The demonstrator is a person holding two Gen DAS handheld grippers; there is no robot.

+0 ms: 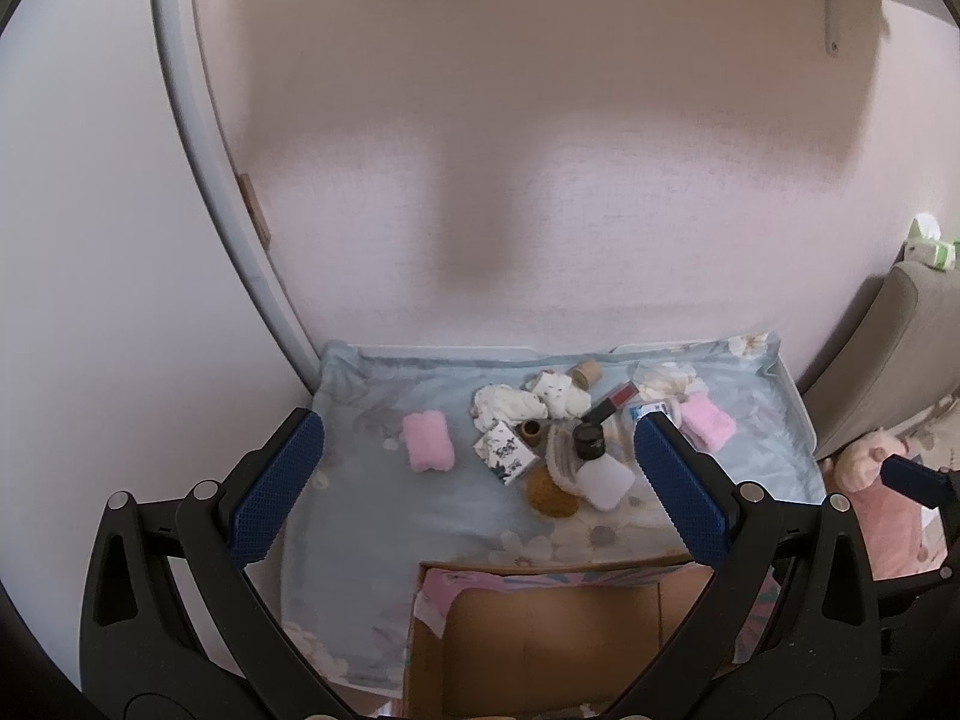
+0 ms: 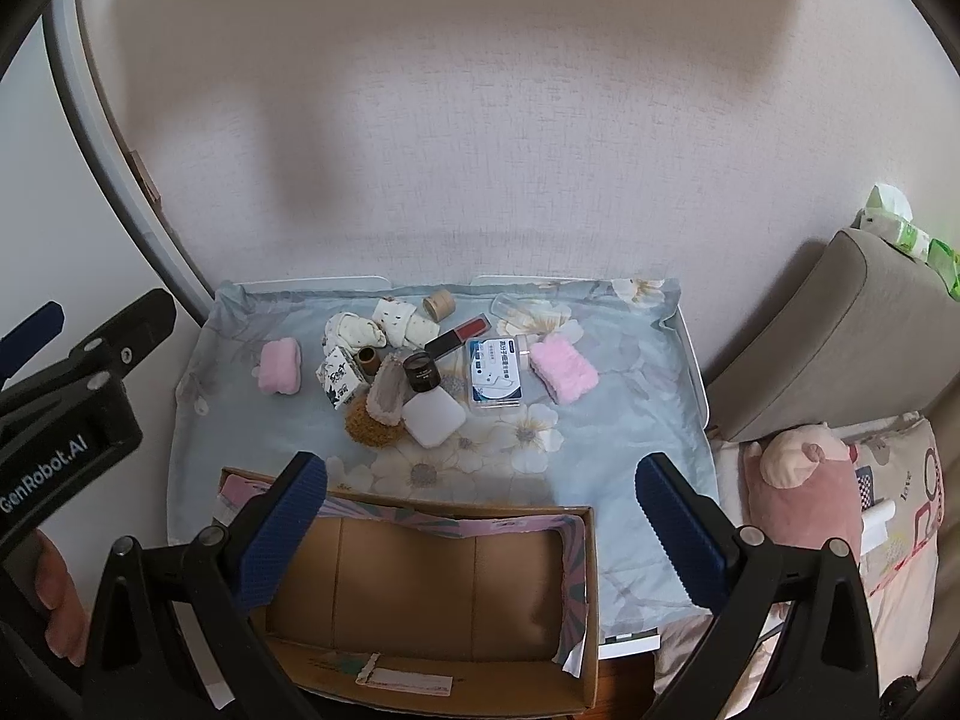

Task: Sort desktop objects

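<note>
A pile of small objects lies on a floral-clothed table (image 2: pixel 540 480): two pink fluffy rolls (image 2: pixel 279 366) (image 2: pixel 563 371), white rolled socks (image 2: pixel 354 330), a patterned box (image 2: pixel 341 383), a black-capped jar (image 2: pixel 422 371), a white square case (image 2: pixel 433 418), a red lipstick (image 2: pixel 459 336), a blue-white packet (image 2: pixel 495 380) and a brown scrubber (image 2: pixel 372 425). An open empty cardboard box (image 2: pixel 432 588) stands at the table's near edge. My left gripper (image 1: pixel 480 480) and right gripper (image 2: pixel 480 540) are both open and empty, held above the box, short of the pile.
A wall stands behind the table, a white door frame (image 1: pixel 198 180) at left. A beige cushion (image 2: pixel 840 330) and a pink plush toy (image 2: pixel 804 480) lie on the right. The left gripper body (image 2: pixel 72 408) shows at the right wrist view's left edge.
</note>
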